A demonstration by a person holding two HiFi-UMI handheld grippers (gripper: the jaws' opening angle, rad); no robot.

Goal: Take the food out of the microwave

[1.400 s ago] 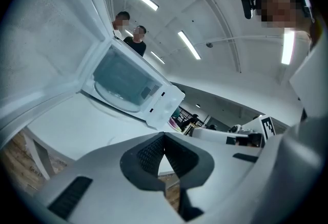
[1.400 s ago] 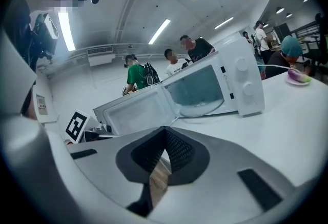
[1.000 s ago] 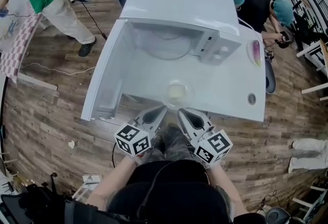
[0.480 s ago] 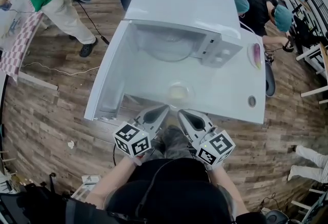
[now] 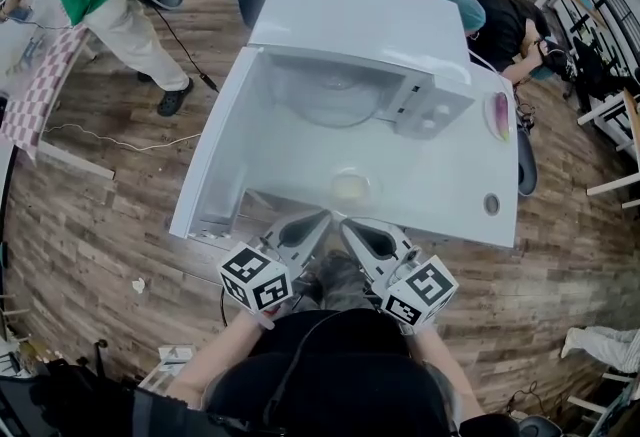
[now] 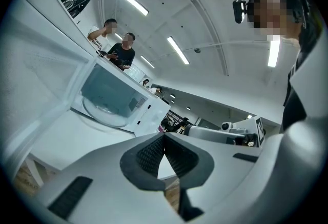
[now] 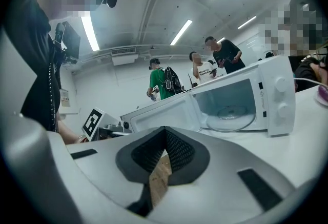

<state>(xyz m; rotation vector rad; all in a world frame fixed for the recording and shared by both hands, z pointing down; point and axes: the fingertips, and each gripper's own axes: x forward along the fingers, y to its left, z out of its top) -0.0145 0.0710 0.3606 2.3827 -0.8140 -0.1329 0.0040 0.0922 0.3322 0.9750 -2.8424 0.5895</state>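
A: Bottom centre, our left gripper (image 5: 322, 216) and right gripper (image 5: 346, 222) are both closed on nothing and lifted slightly.

B: The bowl of food (image 5: 350, 188) sits mid-frame on the table (image 5: 450, 190); the microwave (image 5: 345, 25) beyond stands open, turntable bare. We're likely finished.

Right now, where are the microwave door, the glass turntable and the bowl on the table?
microwave door (image 5: 212, 157): head view, open door's inner face.
glass turntable (image 5: 330, 97): head view, plate's middle.
bowl (image 5: 336, 183): head view, left wall.
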